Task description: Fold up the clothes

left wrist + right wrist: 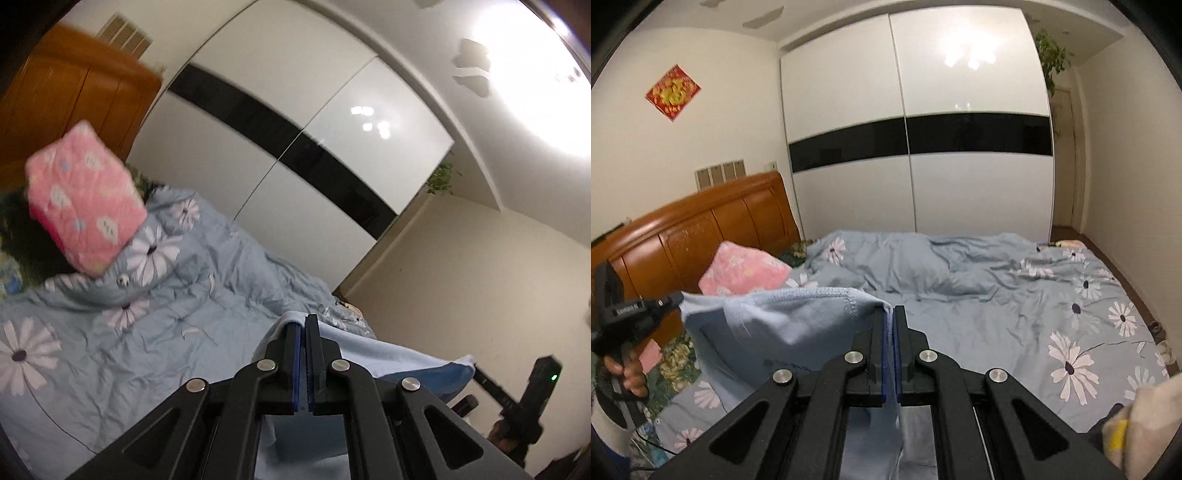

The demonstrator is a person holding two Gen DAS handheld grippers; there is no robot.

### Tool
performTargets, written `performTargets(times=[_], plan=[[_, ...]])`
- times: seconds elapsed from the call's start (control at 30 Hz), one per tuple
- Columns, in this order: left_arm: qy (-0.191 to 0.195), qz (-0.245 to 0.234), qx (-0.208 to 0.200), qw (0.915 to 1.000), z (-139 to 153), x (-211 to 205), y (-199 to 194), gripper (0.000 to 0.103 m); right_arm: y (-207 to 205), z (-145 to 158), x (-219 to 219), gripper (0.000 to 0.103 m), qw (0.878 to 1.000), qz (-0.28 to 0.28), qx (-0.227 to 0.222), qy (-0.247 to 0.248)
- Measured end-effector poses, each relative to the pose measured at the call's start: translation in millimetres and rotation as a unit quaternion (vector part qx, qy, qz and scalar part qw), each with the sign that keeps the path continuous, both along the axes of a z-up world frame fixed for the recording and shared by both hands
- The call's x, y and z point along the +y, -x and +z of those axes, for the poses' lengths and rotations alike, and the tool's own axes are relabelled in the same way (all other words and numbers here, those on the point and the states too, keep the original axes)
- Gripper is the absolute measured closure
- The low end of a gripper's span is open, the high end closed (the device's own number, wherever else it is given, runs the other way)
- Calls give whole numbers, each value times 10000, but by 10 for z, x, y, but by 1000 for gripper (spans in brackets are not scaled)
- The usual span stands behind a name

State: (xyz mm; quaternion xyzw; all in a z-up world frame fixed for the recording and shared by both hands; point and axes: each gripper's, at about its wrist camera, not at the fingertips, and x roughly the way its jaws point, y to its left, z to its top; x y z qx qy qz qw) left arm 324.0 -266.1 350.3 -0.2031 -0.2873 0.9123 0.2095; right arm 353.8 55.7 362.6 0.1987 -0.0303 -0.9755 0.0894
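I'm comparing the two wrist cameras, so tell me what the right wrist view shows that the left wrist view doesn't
Only the right wrist view shows the red wall decoration and the person's hand holding the left gripper.

Only the left wrist view shows the glaring ceiling light.

Both show the light blue garment clamped in closed jaws, the floral duvet, pink pillow, wooden headboard and white wardrobe.
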Motion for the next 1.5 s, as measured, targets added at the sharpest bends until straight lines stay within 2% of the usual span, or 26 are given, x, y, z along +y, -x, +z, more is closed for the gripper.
performTargets(times=[0.13,0.23,0.3,0.4,0.5,0.57,0.63,0.7,0.8,0.93,1.07,1.23,1.33,1.4,1.5], plan=[[201,-133,545,9982,358,28,-507,101,-515,298,-31,101,9982,188,532,-193],[534,-145,939,9940,651,25,-873,101,-933,513,47,101,9950,364,887,-271],[717,-221,1043,9917,802,53,-936,100,-1032,609,103,101,9939,431,971,-281],[1045,-197,843,9908,805,171,-721,100,-948,642,192,101,9944,482,910,-242],[1464,-70,292,9888,447,342,-211,100,-512,363,269,101,9982,392,360,-270],[1627,-64,-157,9865,51,440,225,100,-69,-34,318,100,9988,292,-233,-321],[1648,-79,-744,9835,-475,517,727,100,360,-516,368,100,9963,137,-778,-350],[1599,-91,-1219,9795,-979,584,1167,100,785,-1011,420,100,9907,-27,-1307,-374],[1625,-106,-1841,9693,-1682,736,1777,100,1421,-1755,498,101,9766,-272,-2093,-407],[1779,-262,-2284,9568,-2337,1028,2381,100,2084,-2315,756,101,9650,-569,-2546,-281],[1765,-274,-2529,9509,-2754,1282,2951,100,2663,-2690,856,100,9567,-716,-2806,-312],[1719,-254,-3048,9364,-3290,1419,3478,100,3192,-3311,1027,100,9406,-901,-3265,-236],[1885,-317,-3280,9251,-3602,1492,3612,100,3348,-3633,1102,100,9299,-969,-3548,-87],[1940,-343,-3371,9206,-3721,1522,3640,100,3411,-3793,1112,100,9245,-994,-3680,-86],[1758,-458,-3503,9188,-3772,1498,3631,100,3454,-3953,1084,100,9175,-999,-3847,-166]])
